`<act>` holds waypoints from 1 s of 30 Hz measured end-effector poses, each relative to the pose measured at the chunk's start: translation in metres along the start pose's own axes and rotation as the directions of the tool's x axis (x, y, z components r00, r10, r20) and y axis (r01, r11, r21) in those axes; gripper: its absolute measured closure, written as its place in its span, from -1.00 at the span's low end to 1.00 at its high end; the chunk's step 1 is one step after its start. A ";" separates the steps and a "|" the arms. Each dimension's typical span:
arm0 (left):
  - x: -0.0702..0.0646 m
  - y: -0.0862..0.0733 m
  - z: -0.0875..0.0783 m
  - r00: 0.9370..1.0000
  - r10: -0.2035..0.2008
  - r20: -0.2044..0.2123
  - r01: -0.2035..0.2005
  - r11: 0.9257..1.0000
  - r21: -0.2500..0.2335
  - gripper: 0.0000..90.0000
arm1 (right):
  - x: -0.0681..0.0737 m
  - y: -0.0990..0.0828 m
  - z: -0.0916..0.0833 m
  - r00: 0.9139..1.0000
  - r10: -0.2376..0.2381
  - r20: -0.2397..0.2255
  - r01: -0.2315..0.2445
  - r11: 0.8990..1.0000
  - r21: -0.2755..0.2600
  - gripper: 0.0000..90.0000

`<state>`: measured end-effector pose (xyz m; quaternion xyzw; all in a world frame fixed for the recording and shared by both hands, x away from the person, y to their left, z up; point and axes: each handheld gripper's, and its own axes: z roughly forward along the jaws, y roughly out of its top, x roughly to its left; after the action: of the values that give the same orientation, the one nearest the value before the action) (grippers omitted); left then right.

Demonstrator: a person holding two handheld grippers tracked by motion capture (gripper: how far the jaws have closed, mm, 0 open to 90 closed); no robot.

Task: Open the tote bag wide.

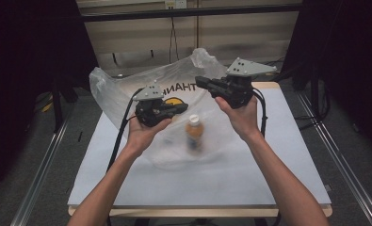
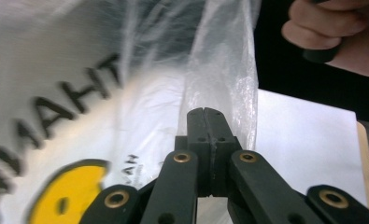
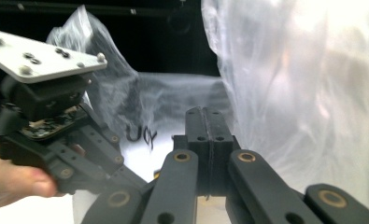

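Clearly we hold the left gripper (image 1: 181,108) and right gripper (image 1: 200,82) with jaws pressed together, empty, just before the plastic bag (image 1: 127,87), whose bottle (image 1: 194,131) lies below and between them, seemingly to pinch its film.

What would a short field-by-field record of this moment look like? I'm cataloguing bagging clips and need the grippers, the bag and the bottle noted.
surface: white table top
bag: clear plastic bag with black lettering and a yellow face print, billowed up over the far half of the table
bottle: small bottle with white cap and orange contents, seen blurred through the bag film, between the two hands
left gripper: jaws shut, tips at the bag film; whether they pinch it cannot be told
right gripper: jaws shut, bag film right behind the tips
hands: both raised above the table
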<state>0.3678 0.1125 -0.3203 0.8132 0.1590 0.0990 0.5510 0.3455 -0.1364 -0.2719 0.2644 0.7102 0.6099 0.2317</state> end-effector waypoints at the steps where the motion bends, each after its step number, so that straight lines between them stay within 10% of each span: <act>1: -0.001 -0.002 0.003 1.000 0.002 0.012 -0.002 1.000 0.010 1.00 | 0.000 -0.004 0.003 1.000 0.004 -0.004 -0.003 1.000 0.008 1.00; 12: -0.008 -0.026 0.015 0.998 -0.005 0.056 0.001 0.998 0.068 1.00 | -0.006 -0.059 0.026 0.999 0.047 0.012 -0.048 0.989 0.139 1.00; 30: -0.007 -0.066 0.029 0.994 -0.055 0.095 0.042 0.989 0.140 1.00 | -0.019 -0.123 0.016 0.995 0.088 0.052 -0.100 0.951 0.293 1.00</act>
<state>0.3615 0.1074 -0.3924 0.8491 0.1578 0.0342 0.5029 0.3589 -0.1516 -0.3960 0.3410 0.7753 0.5024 0.1738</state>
